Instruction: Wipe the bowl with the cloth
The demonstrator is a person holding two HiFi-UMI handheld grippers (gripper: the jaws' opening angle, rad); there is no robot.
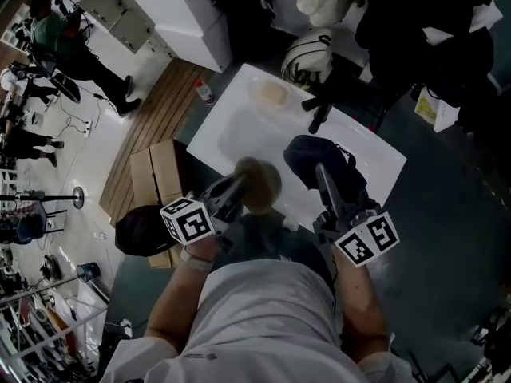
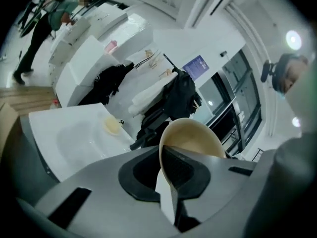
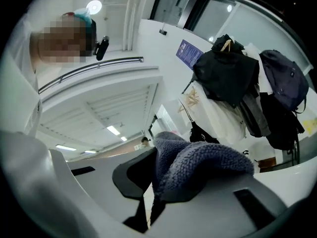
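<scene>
A tan bowl [image 1: 257, 184] hangs blurred over the near edge of the white table [image 1: 231, 126], held by its rim in my left gripper [image 1: 236, 188]. In the left gripper view the bowl [image 2: 193, 138] stands tilted with its rim pinched between the jaws of the left gripper [image 2: 168, 182]. My right gripper [image 1: 321, 172] is shut on a dark blue cloth [image 1: 315, 154], which bulges over the table to the right of the bowl. The knitted blue cloth [image 3: 198, 165] fills the jaws of the right gripper [image 3: 153, 192] in the right gripper view. Bowl and cloth stand slightly apart.
A pale round sponge-like object [image 1: 270, 93] lies at the table's far end. A black tool [image 1: 319, 118] rests on the table's far right side. A helmet [image 1: 307, 58] and dark bags [image 1: 431, 30] sit beyond. Cardboard [image 1: 156, 178] and a dark cap [image 1: 144, 230] lie on the floor to the left.
</scene>
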